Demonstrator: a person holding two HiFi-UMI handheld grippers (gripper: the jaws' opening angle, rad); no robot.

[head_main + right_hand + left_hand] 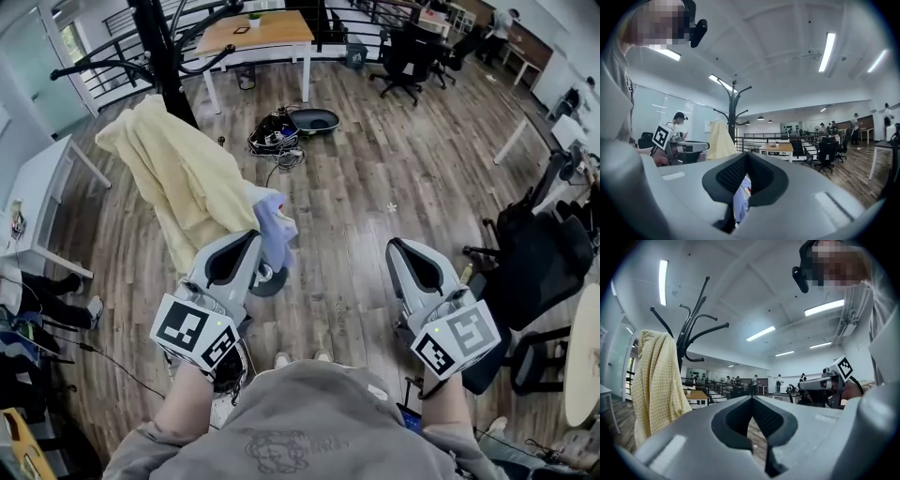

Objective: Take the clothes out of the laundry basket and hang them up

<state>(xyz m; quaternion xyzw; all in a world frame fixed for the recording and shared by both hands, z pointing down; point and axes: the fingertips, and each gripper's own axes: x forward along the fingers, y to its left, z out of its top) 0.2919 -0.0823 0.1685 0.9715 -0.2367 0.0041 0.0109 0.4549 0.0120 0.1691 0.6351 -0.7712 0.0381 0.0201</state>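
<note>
A pale yellow garment hangs over the black coat stand; it also shows in the left gripper view. A light blue and white cloth hangs at its lower right edge. My left gripper is shut with its tip right beside that cloth, and its own view shows nothing between the jaws. My right gripper is held over bare floor to the right, also shut and empty. The blue cloth shows behind its jaws. No laundry basket is clearly in view.
A dark crate of cables and a dark oval tub lie on the wood floor beyond the stand. A wooden table stands farther back, a white desk at left, and black office chairs at right.
</note>
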